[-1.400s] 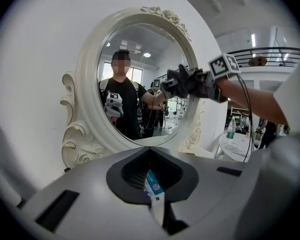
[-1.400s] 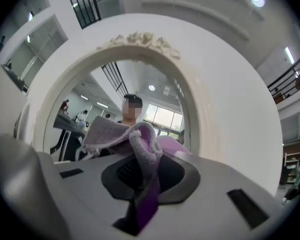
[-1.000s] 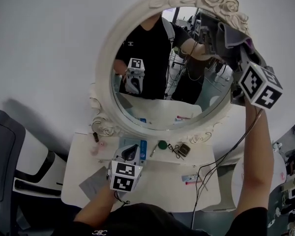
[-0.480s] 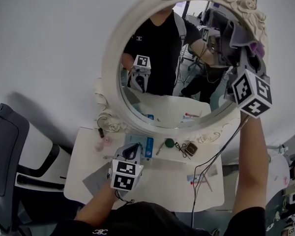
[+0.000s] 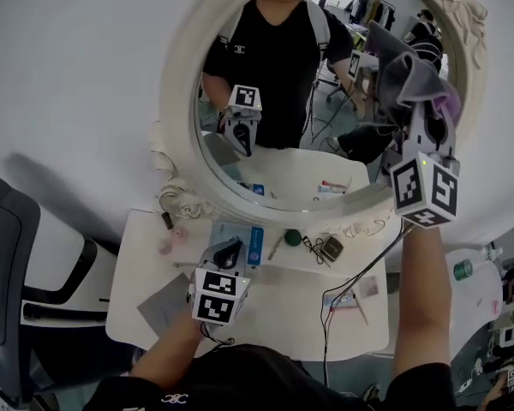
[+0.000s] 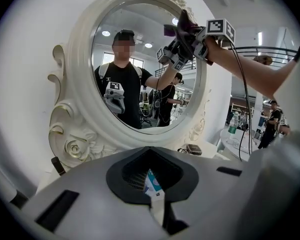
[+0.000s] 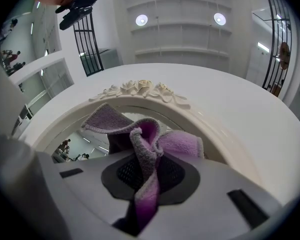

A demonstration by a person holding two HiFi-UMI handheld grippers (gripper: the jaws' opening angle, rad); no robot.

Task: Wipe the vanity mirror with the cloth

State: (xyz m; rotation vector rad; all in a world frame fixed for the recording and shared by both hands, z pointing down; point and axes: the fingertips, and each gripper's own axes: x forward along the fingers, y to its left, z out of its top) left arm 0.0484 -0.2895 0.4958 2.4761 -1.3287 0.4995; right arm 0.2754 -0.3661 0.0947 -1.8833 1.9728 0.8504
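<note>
At the three o'clock side of the vanity mirror, the cloth is gripped in the right tongs; the left tongs are closed and empty above the worktop

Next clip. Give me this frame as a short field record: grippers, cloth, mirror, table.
left gripper: shut, empty, low over the table
right gripper: raised, shut on the cloth
cloth: grey and purple, bunched, against the mirror's upper right side
mirror: oval, ornate white frame, upright behind the table
table: white, cluttered; blue-and-white box near the mirror's base
</note>
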